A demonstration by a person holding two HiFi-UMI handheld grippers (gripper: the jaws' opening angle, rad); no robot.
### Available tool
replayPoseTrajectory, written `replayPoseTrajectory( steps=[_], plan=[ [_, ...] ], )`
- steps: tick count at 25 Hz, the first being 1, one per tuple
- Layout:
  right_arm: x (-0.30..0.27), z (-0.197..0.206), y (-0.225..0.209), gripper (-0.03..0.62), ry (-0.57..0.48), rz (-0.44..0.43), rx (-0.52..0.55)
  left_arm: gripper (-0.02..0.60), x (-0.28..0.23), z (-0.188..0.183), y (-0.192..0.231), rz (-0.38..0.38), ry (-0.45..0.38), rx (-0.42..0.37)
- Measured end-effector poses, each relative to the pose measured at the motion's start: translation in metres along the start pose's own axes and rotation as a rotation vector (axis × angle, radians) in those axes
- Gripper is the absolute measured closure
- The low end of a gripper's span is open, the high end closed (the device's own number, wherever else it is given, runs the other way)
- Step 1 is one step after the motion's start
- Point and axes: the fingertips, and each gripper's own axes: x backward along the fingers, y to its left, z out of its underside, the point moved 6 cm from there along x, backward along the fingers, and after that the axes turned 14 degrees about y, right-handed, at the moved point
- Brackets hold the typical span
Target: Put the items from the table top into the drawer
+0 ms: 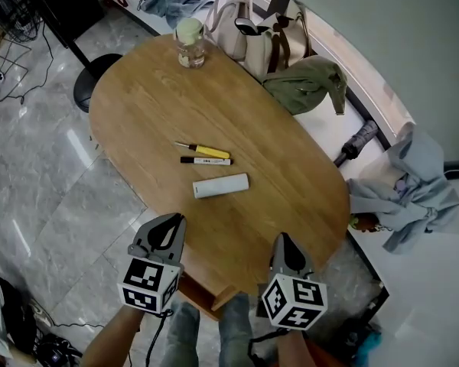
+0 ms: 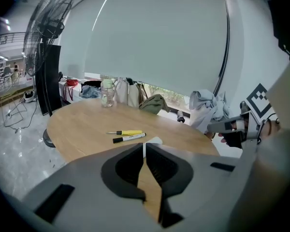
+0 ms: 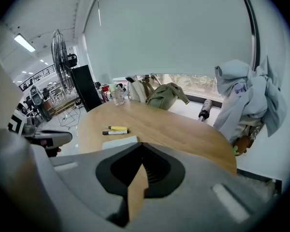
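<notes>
On the oval wooden table point(image 1: 145, 105) lie a yellow-handled screwdriver point(image 1: 203, 151), a black-and-white marker point(image 1: 206, 160) and a white cylinder point(image 1: 220, 186), close together near the middle. My left gripper point(image 1: 172, 219) hovers at the table's near edge, left of the cylinder, shut and holding nothing. My right gripper point(image 1: 281, 239) is over the near edge to the right, also shut and holding nothing. In the left gripper view the screwdriver point(image 2: 125, 132) and marker point(image 2: 129, 137) lie beyond the closed left gripper point(image 2: 144, 151). The right gripper point(image 3: 142, 151) shows the white cylinder point(image 3: 120, 142) just ahead of it.
A lidded glass jar point(image 1: 190, 43) stands at the table's far end. Bags point(image 1: 245, 29), a green jacket point(image 1: 306, 82) and grey clothes point(image 1: 409, 182) lie along the window ledge. A wooden box part point(image 1: 206, 293) sits under the near edge. A fan point(image 2: 48, 23) stands at the left.
</notes>
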Motion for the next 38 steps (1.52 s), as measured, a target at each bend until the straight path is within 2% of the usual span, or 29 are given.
replayPoseTrajectory(
  steps=[2,3,4,9,12,16,25,33,38],
  plan=[
    [0.0,0.0,-0.003,0.589,-0.001,0.005,-0.008,0.582,-0.003,-0.001,-0.001,0.012,0.01,-0.019],
    [0.0,0.0,-0.005,0.589,-0.001,0.007,-0.011,0.534,-0.005,-0.001,-0.002,0.022,0.018,-0.027],
    [-0.001,-0.001,-0.006,0.589,-0.001,0.009,-0.015,0.45,-0.007,-0.001,-0.003,0.033,0.029,-0.037],
    [-0.002,-0.002,-0.011,0.589,0.001,0.017,-0.026,0.451,-0.017,0.0,-0.006,0.071,0.096,-0.115],
    [-0.005,-0.001,-0.013,0.589,0.006,0.021,-0.03,0.418,-0.027,-0.004,-0.007,0.089,0.113,-0.172],
    [-0.009,-0.001,-0.016,0.589,0.012,0.027,-0.036,0.418,-0.038,-0.008,-0.007,0.107,0.154,-0.243],
    [-0.018,-0.003,-0.021,0.589,0.022,0.038,-0.046,0.396,-0.07,-0.016,0.005,0.094,0.272,-0.372],
    [-0.026,-0.005,-0.03,0.589,0.038,0.047,-0.066,0.396,-0.096,-0.024,0.005,0.107,0.311,-0.447],
    [-0.029,-0.006,-0.035,0.589,0.046,0.049,-0.07,0.394,-0.113,-0.027,0.005,0.101,0.34,-0.553]
  ],
)
